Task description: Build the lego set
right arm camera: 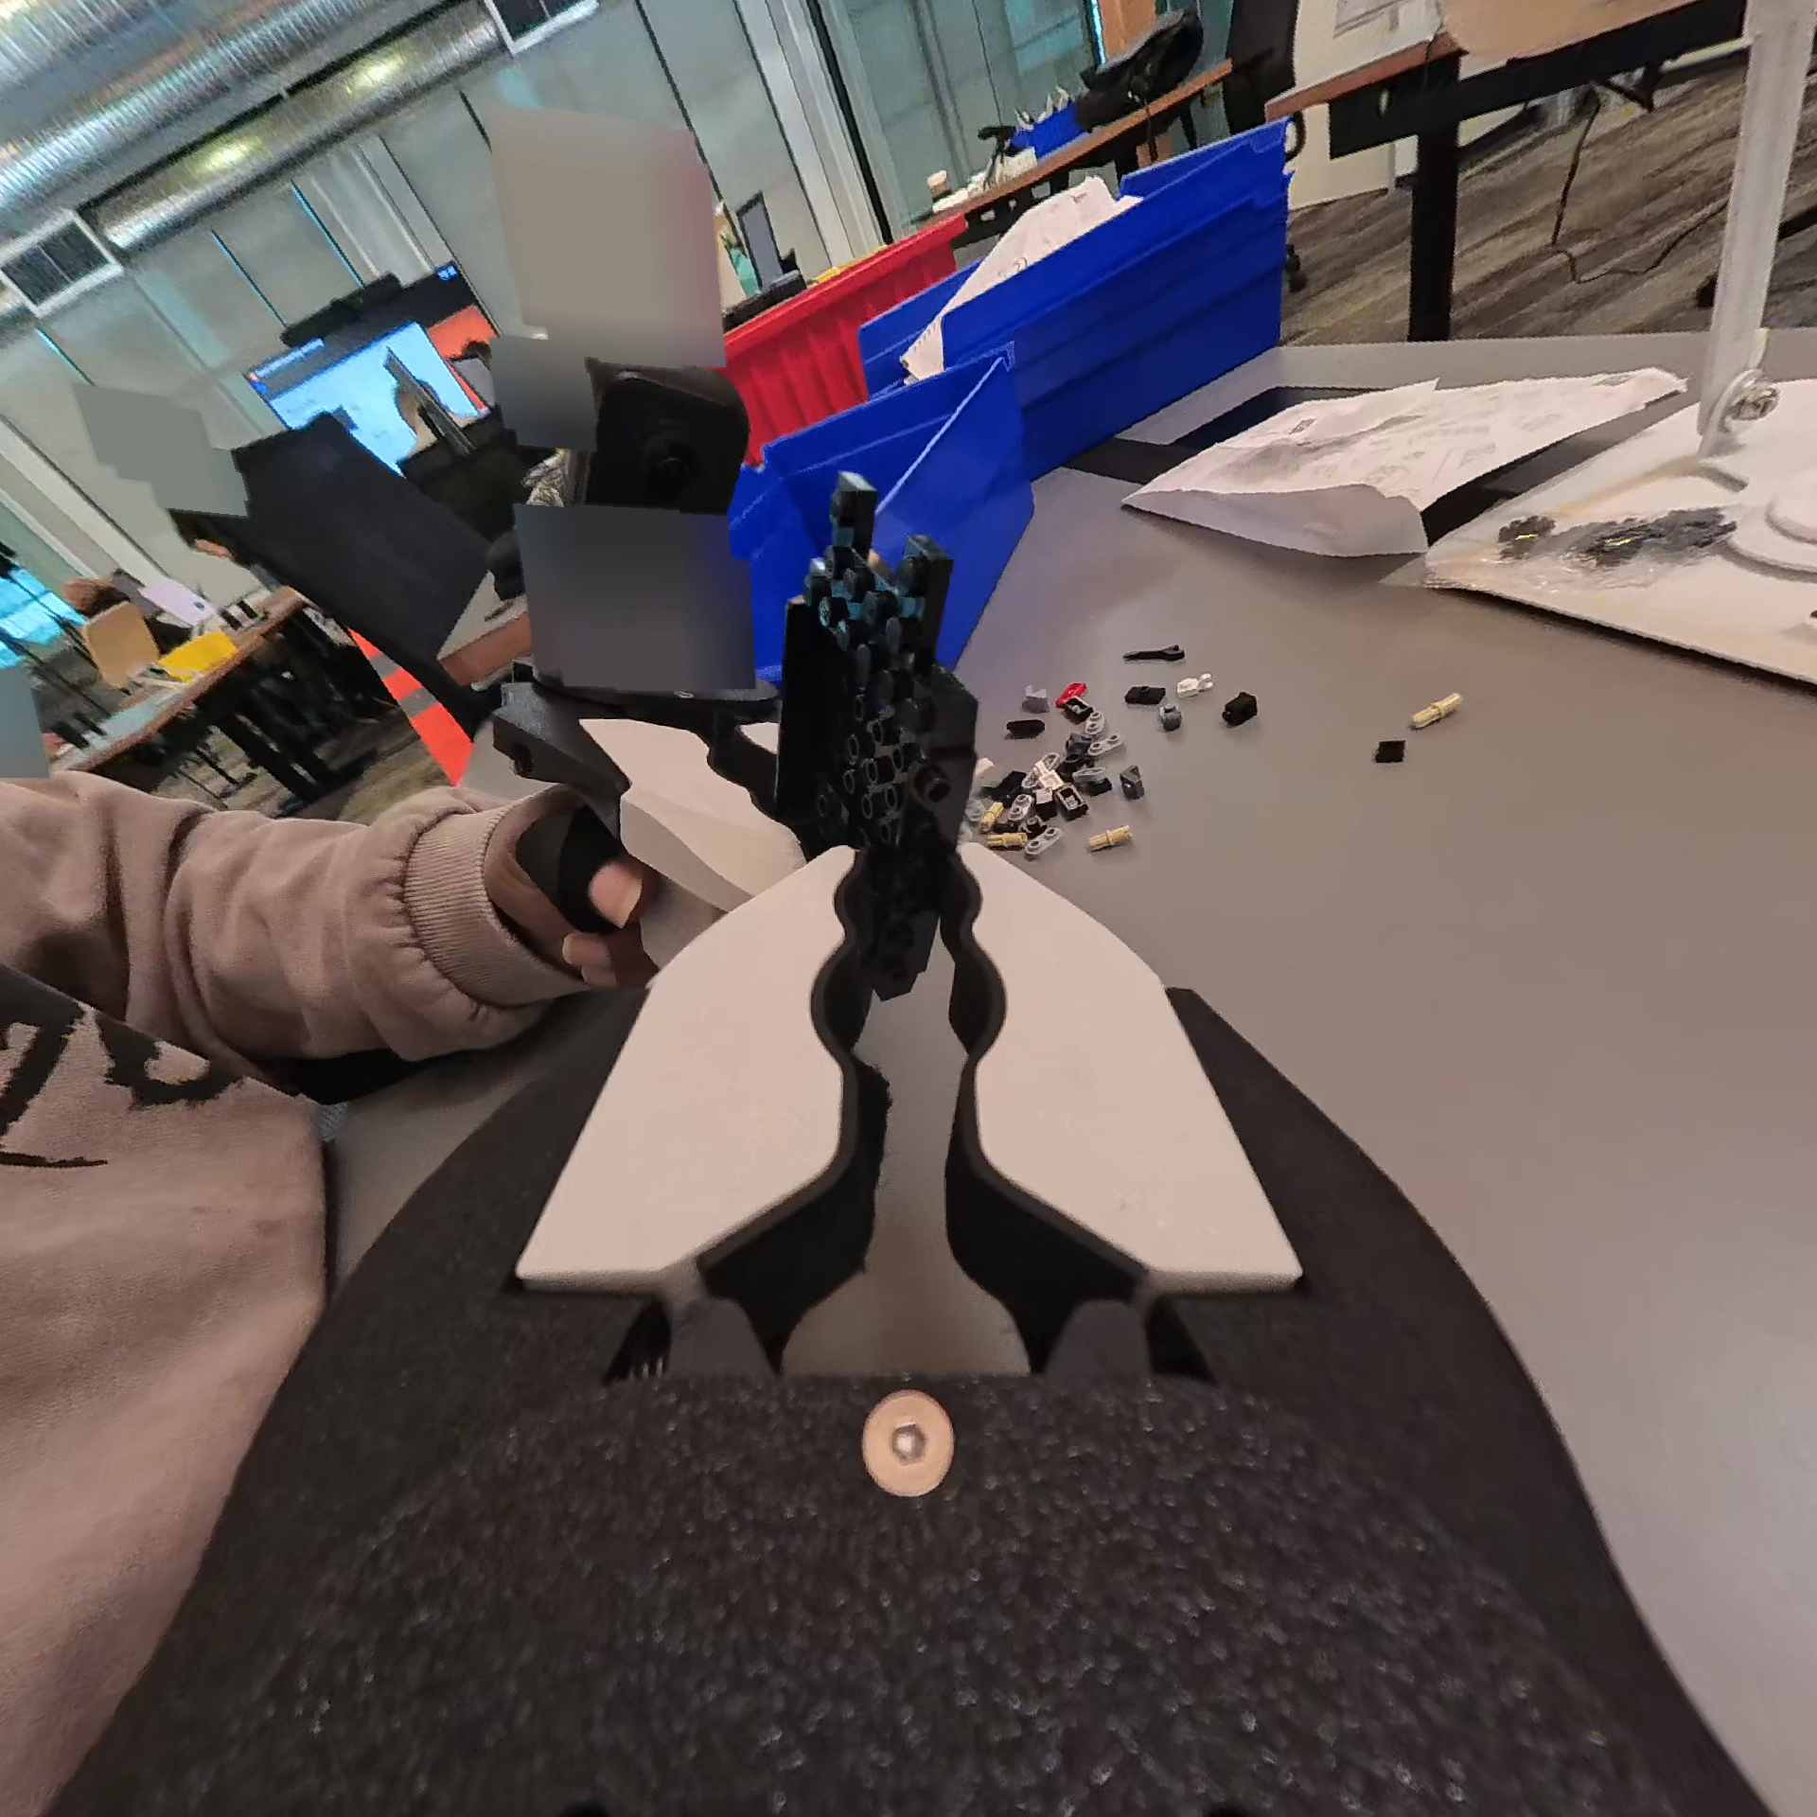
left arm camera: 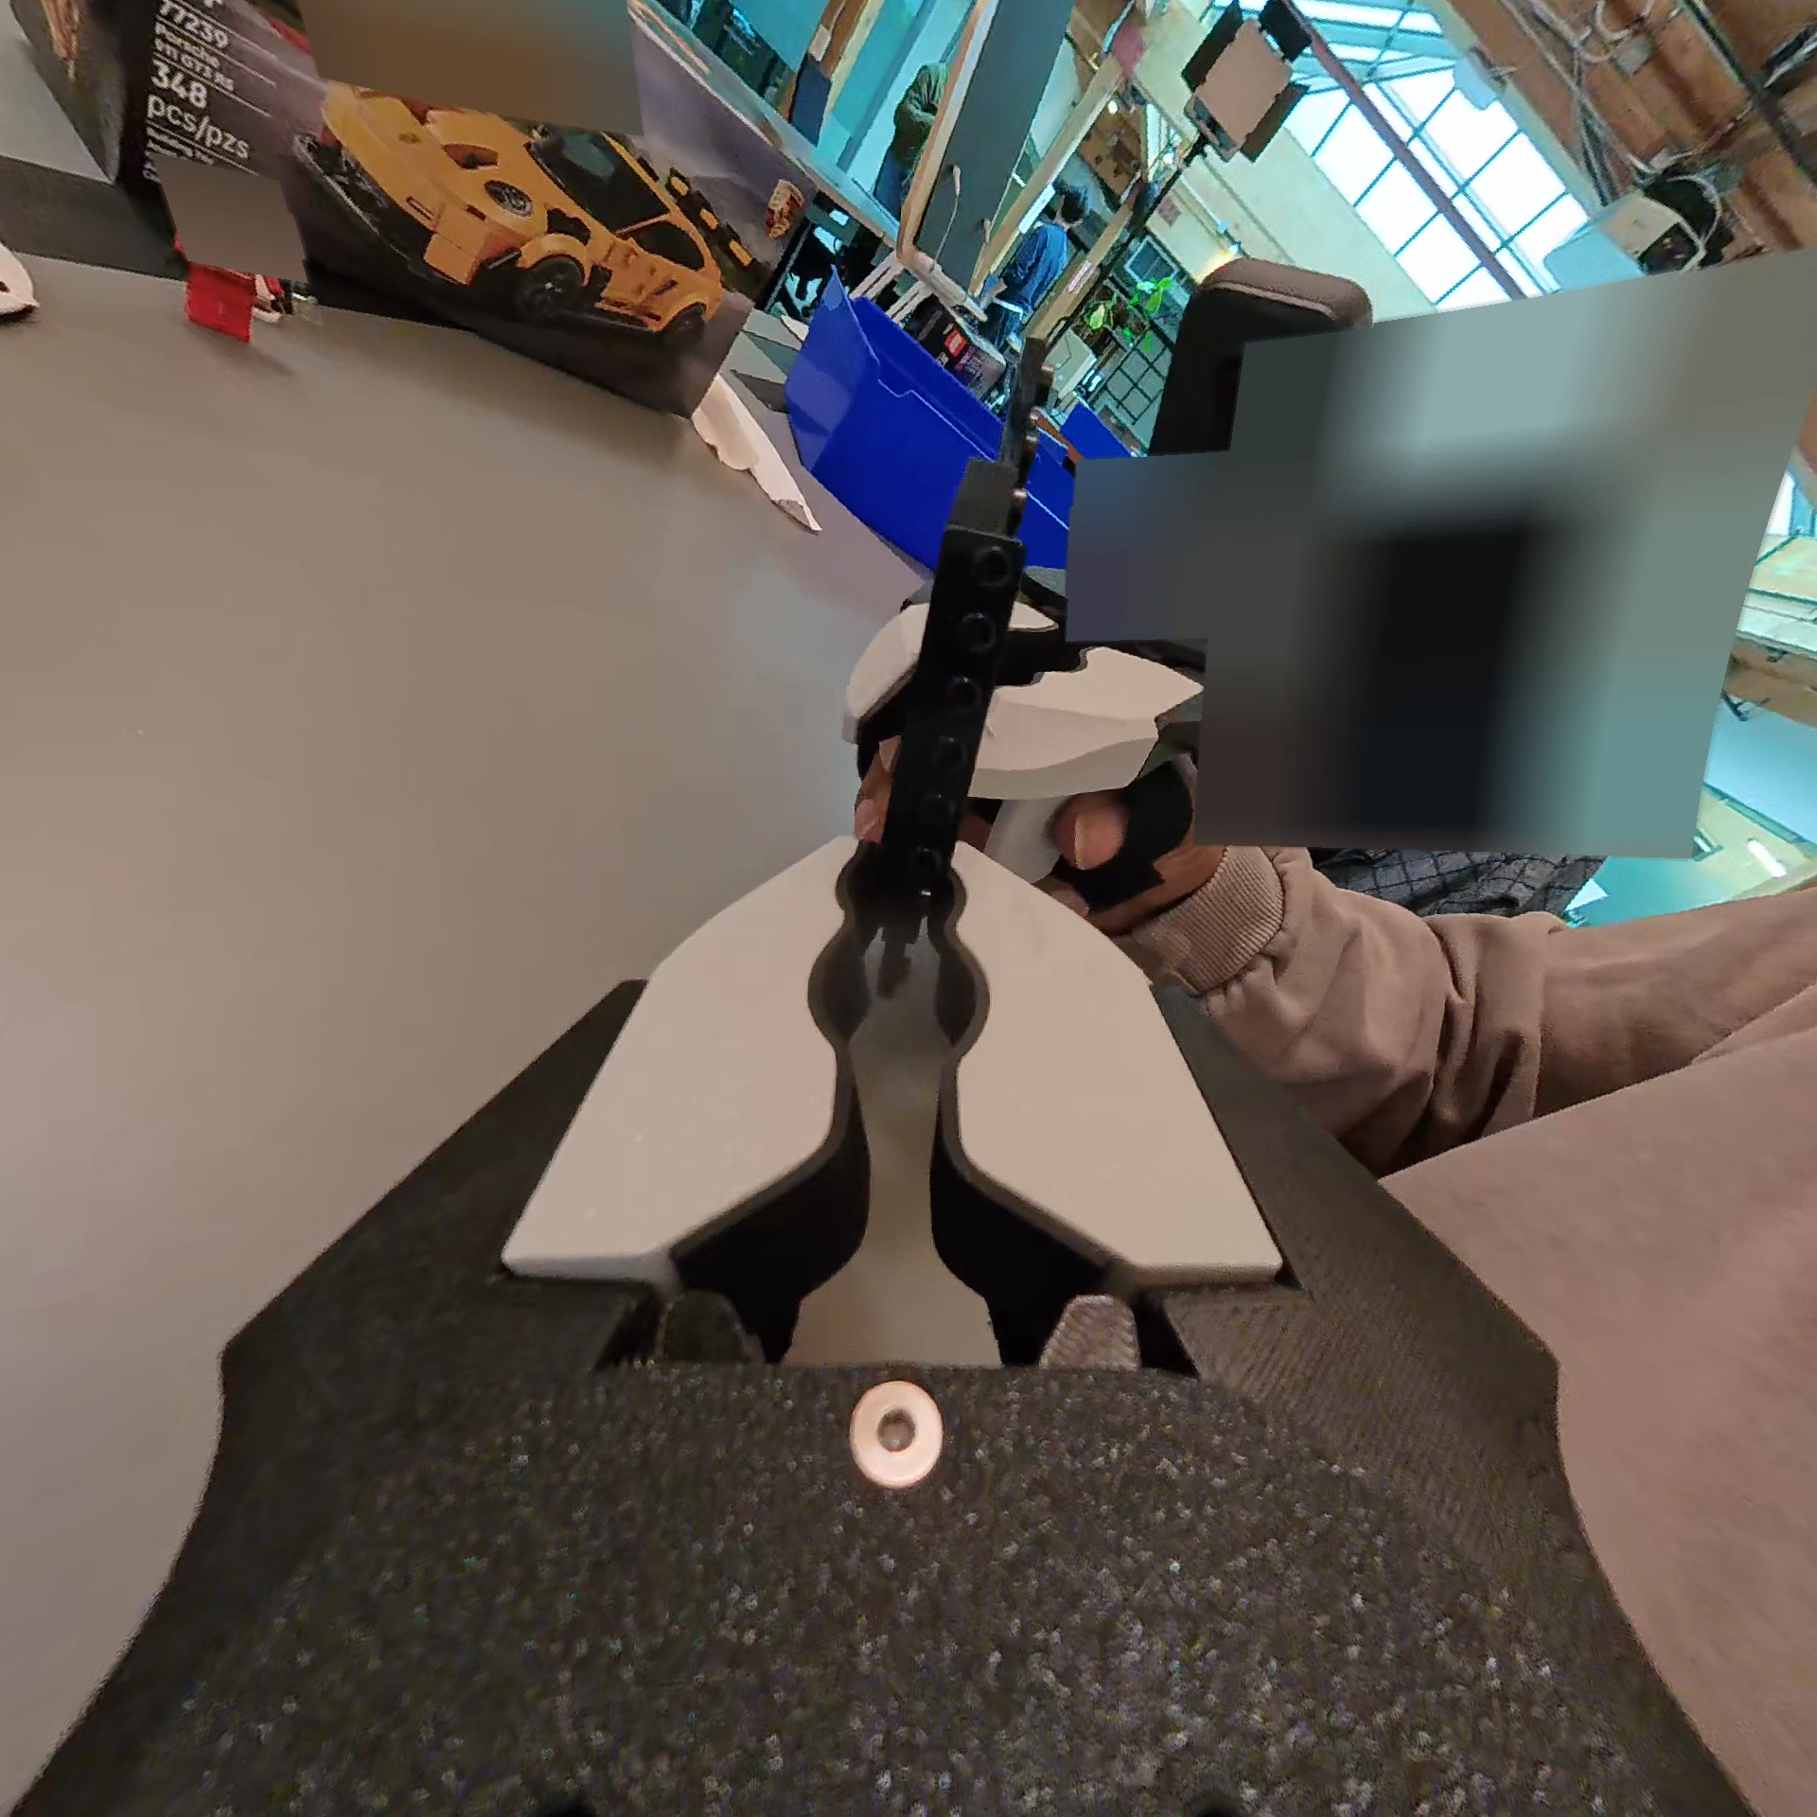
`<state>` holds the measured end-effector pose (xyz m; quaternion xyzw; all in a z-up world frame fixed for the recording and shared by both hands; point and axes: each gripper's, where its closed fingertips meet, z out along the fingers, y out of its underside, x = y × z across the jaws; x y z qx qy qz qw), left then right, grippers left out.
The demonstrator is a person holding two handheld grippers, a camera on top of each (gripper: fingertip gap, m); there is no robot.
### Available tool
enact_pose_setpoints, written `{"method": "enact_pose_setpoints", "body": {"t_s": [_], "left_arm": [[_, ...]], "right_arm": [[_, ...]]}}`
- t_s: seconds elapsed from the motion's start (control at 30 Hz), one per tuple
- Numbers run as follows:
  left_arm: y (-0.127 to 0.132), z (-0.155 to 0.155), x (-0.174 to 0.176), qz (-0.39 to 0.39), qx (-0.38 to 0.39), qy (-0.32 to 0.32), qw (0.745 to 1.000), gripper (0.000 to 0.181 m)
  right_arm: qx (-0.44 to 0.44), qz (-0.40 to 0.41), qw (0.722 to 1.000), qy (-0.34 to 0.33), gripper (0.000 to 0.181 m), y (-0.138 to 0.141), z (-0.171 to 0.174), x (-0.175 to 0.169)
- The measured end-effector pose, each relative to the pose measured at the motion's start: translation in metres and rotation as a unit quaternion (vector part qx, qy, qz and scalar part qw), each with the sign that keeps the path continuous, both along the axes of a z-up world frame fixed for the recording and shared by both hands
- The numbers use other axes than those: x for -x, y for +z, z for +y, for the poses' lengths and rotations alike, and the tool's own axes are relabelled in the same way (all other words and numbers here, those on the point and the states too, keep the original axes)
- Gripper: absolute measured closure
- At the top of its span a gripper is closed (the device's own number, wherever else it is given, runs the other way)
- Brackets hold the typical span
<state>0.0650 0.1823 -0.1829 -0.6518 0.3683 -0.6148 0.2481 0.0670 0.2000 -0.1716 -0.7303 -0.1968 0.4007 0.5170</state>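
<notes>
Left wrist view looks along the left gripper (left arm camera: 900,914), whose two pale fingers are pinched onto the edge of a black lego assembly (left arm camera: 968,669) that stands up thin and edge-on, clear of the grey worktop (left arm camera: 393,688). Right wrist view shows the same assembly (right arm camera: 875,747) face-on, a studded black plate with dark blue bits near the top, and the right gripper (right arm camera: 900,924) is clamped on its lower end. So both grippers hold the one piece between them, above the worktop, with the loose bricks (right arm camera: 1072,777) scattered just beyond it and blue bins (right arm camera: 1082,295) farther back. The set's box (left arm camera: 511,226) stands at the far side.

The risk I see is the two grips working against each other: if one hand twists or pulls while the other stays firm, the plate could flex and stacked parts could pop off. Each grip takes only a narrow edge, so a slack squeeze could let the assembly pivot or drop onto the pile of small parts
</notes>
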Motion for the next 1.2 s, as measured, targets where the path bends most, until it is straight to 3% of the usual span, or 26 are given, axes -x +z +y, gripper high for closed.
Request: {"method": "enact_pose_setpoints", "body": {"t_s": [0.1, 0.2, 0.4, 0.47, 0.53, 0.7, 0.8, 0.9, 1.07, 1.13, 1.2], "left_arm": [[0.007, -0.002, -0.001, -0.015, 0.025, -0.016, 0.999, 0.171], [0.003, -0.006, 0.003, -0.004, 0.053, -0.058, 0.997, 0.172], [-0.001, -0.005, 0.005, 0.003, 0.087, -0.088, 0.992, 0.172], [0.0, -0.007, 0.002, 0.0, 0.086, -0.088, 0.992, 0.172], [0.001, -0.01, 0.001, -0.004, 0.083, -0.087, 0.993, 0.172], [0.002, -0.011, 0.005, -0.006, 0.022, -0.069, 0.997, 0.17], [0.004, -0.009, 0.007, -0.009, 0.015, -0.067, 0.998, 0.148], [0.004, -0.012, 0.006, -0.002, -0.003, -0.078, 0.997, 0.143], [-0.005, -0.031, 0.001, 0.032, -0.05, -0.114, 0.992, 0.169], [-0.005, -0.027, 0.002, 0.03, -0.06, -0.09, 0.994, 0.169], [0.002, -0.021, 0.006, 0.002, -0.027, -0.07, 0.997, 0.169]], "right_arm": [[-0.005, 0.031, 0.999, 0.01, 0.167, 0.008, -0.001, -0.001], [0.005, 0.054, 0.997, 0.049, 0.15, 0.022, -0.004, -0.011], [0.062, -0.109, 0.98, 0.152, 0.139, 0.008, -0.008, -0.022], [0.087, -0.124, 0.972, 0.177, 0.145, 0.002, -0.006, -0.014], [0.09, -0.095, 0.971, 0.198, 0.166, 0.008, -0.006, -0.006], [0.108, -0.107, 0.953, 0.262, 0.17, 0.006, -0.015, -0.004], [0.133, -0.144, 0.931, 0.307, 0.17, 0.004, -0.022, -0.014], [0.163, -0.201, 0.9, 0.35, 0.17, -0.005, -0.032, -0.019], [0.173, -0.276, 0.854, 0.405, 0.17, -0.014, -0.043, -0.008], [0.161, -0.279, 0.857, 0.402, 0.17, -0.012, -0.039, -0.006], [0.13, -0.237, 0.885, 0.378, 0.169, -0.003, -0.03, 0.0]]}}
